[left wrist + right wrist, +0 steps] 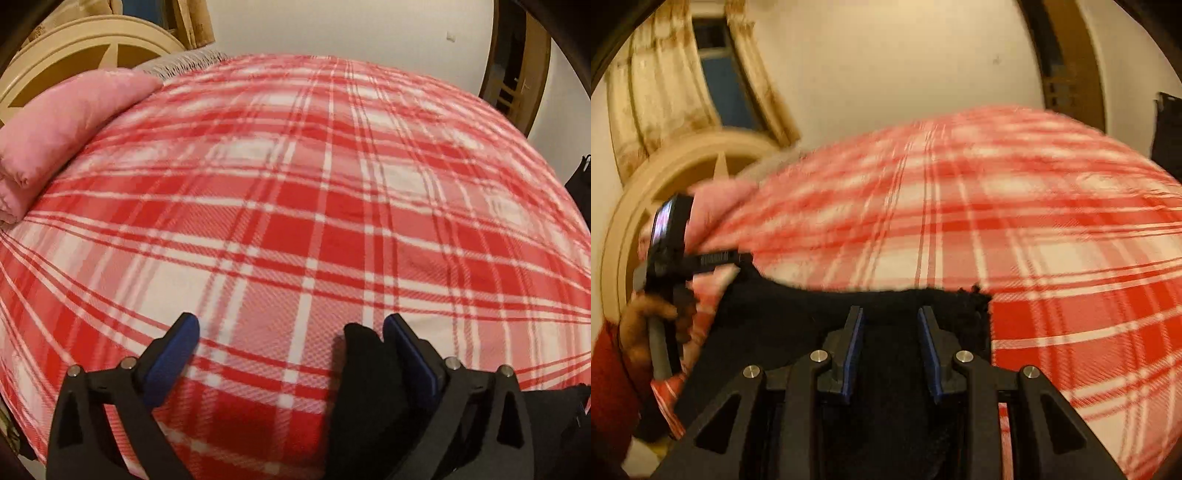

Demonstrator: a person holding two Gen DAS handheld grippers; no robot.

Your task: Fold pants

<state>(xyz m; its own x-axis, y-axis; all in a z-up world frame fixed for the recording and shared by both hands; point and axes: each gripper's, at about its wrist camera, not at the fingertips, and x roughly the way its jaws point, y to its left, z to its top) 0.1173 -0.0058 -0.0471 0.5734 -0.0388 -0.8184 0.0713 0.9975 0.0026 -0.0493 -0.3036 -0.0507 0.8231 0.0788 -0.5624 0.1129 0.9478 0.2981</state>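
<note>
1. A red and white plaid blanket (295, 206) covers the bed.
2. A pink pillow (66, 122) lies at the bed's far left corner, on the blanket's edge.
3. A cream arched headboard (85, 48) stands behind the pillow.
4. Patterned curtains (661, 92) hang beside a dark window (724, 81).
5. A pale wall (351, 26) runs behind the bed.

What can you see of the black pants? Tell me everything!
The black pants look soft, dark and plain, maybe knit. They lie at the near edge of the red-and-white plaid blanket, with one ragged edge stretched across it. The right gripper sits over them, jaws partly apart, so a grip is unclear. In the left wrist view, a fold pokes up against one finger of the open left gripper.
</note>
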